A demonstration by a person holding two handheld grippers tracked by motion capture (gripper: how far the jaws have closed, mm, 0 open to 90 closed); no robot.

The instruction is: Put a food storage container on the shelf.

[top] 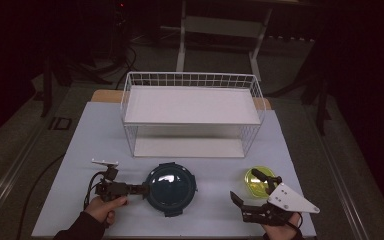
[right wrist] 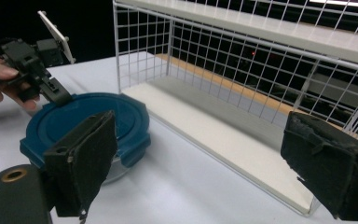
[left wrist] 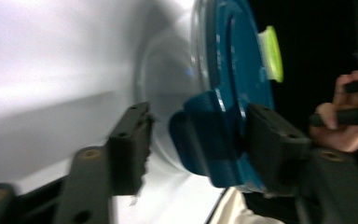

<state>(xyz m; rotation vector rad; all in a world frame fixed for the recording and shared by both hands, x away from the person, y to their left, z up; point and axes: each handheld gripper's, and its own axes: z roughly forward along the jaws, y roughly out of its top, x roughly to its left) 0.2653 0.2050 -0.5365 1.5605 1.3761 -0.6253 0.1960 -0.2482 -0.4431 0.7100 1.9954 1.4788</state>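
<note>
The round glass container with the dark blue lid (top: 171, 188) sits on the table (top: 100, 130) near its front edge, in front of the white wire rack (top: 192, 114), and I have my left hand-held gripper (top: 141, 189) at its left side, level with the table. In the left gripper view one of the lid's clip tabs (left wrist: 205, 135) stands between the jaws; one pad is at or against the tab, the other is plainly clear of it, so I read that gripper as part open, not yet gripping. My worry is that a tab is a small, hinged hold: if I close off-centre it may flip up or slip out, or the push may slide the container sideways. My right hand-held gripper (top: 252, 195) rests low at the front right with its jaws wide apart and nothing between them, just beside the small yellow-green bowl (top: 259, 181).
</note>
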